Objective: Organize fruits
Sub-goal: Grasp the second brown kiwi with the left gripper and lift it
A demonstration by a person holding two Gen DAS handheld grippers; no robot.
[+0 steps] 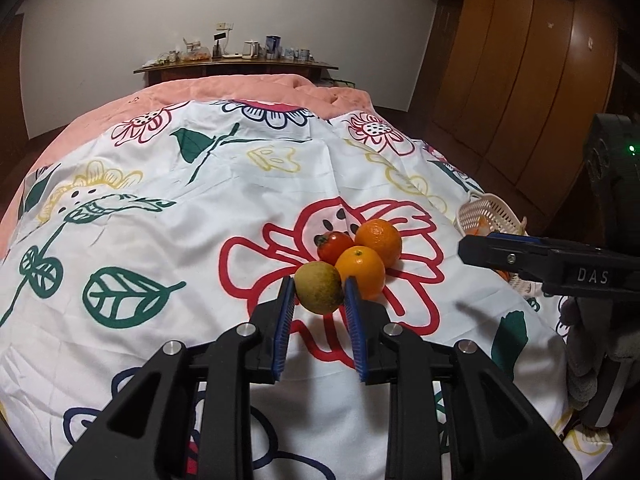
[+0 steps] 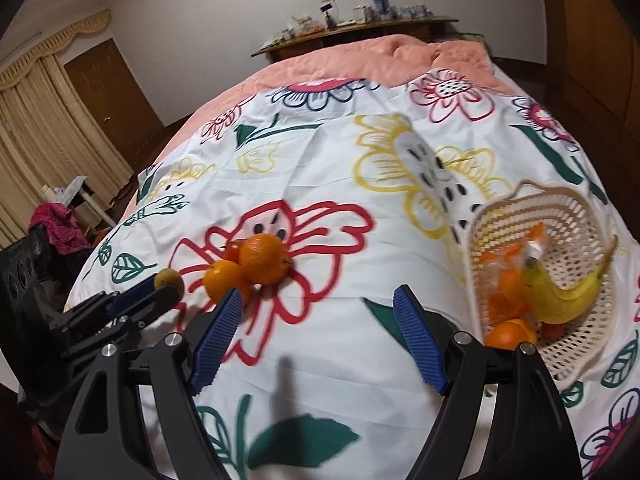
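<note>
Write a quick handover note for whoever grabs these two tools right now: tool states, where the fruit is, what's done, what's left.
Left tool: shut on the green-brown fruit, low over the bedsheet.
Right tool: open, empty.
Basket on the right already holds a banana and oranges.
Left on the sheet: two oranges and a red fruit.
Next, probably: carry the held fruit to the basket, then the other three.

On the bedsheet (image 1: 160, 208), a pear (image 1: 319, 288) sat between the left gripper (image 1: 320, 300) pads, touching the nearer orange (image 1: 360, 266). A second orange (image 1: 379, 241) and a tomato (image 1: 334, 246) lay behind. The basket (image 2: 576, 344), at right, contained a banana (image 2: 568, 292).
</note>
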